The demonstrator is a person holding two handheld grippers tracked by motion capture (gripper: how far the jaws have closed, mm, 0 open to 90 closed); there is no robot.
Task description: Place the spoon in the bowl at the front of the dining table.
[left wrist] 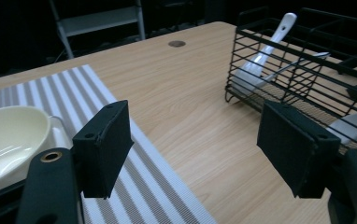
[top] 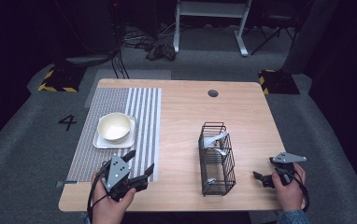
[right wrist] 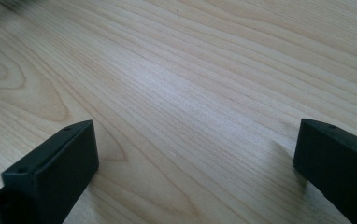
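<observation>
- The cream bowl is sitting on a white square plate, and this pair is resting on the striped grey placemat at the left part of the wooden table.
- The left gripper is hovering just in front of the bowl, over the near edge of the placemat; in the left gripper view the bowl is lying to the left of the jaws rather than between them.
- Its jaws are standing wide apart and are holding nothing, with bare placemat and table wood showing between the pads.
- A black wire basket is standing well to the right of the bowl, near the table's middle, with a white spoon and other pale utensils lying inside it; the left gripper view is showing the spoon leaning against the basket's end wall.
- Nothing is standing between the left gripper and the bowl.
- The right gripper is resting low at the near right of the table, beyond the basket from the bowl.
- Its jaws are also standing wide apart over bare wood, gripping nothing.
- A small dark round hole is sitting in the tabletop behind the basket.
</observation>
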